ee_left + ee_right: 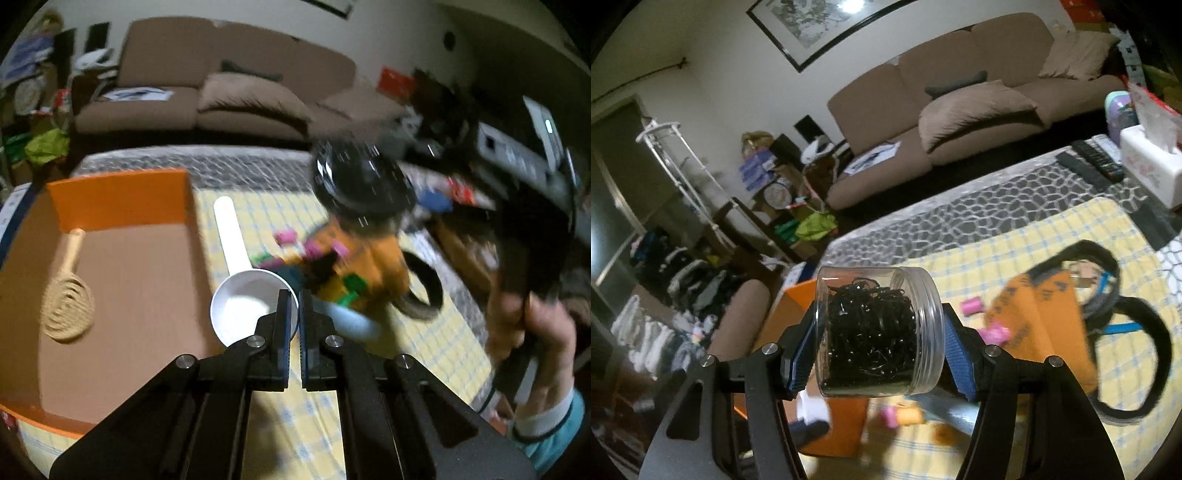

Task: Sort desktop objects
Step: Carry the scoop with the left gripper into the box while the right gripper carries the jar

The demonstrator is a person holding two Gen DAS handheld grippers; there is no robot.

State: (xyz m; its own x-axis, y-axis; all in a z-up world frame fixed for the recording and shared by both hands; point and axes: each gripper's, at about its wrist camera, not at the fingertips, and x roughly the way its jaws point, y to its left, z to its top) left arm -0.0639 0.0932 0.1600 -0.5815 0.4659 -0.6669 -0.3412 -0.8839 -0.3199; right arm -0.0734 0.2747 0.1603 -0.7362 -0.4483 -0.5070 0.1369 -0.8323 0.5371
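My left gripper [293, 306] is shut on the right rim of a white plastic scoop [240, 295]. The scoop's long handle points away over the yellow checked cloth [443, 332]. To its left an orange box [122, 288] holds a wooden-handled coil brush [68, 295]. My right gripper [882, 350] is shut on a clear jar [879, 325] full of black hair ties, lying sideways between the blue pads [803, 354]. In the left wrist view the same jar [362, 181] hangs blurred above an orange pouch [365, 269], with a hand [528, 325] on that gripper's handle.
Pink rollers [995, 332] and small green pieces [354, 284] lie by the orange pouch [1045, 321], and a black strap loop [1145, 332] curls around it. A tissue box [1148, 162] and remotes [1089, 162] sit at the table's far right. A brown sofa [942, 99] stands behind.
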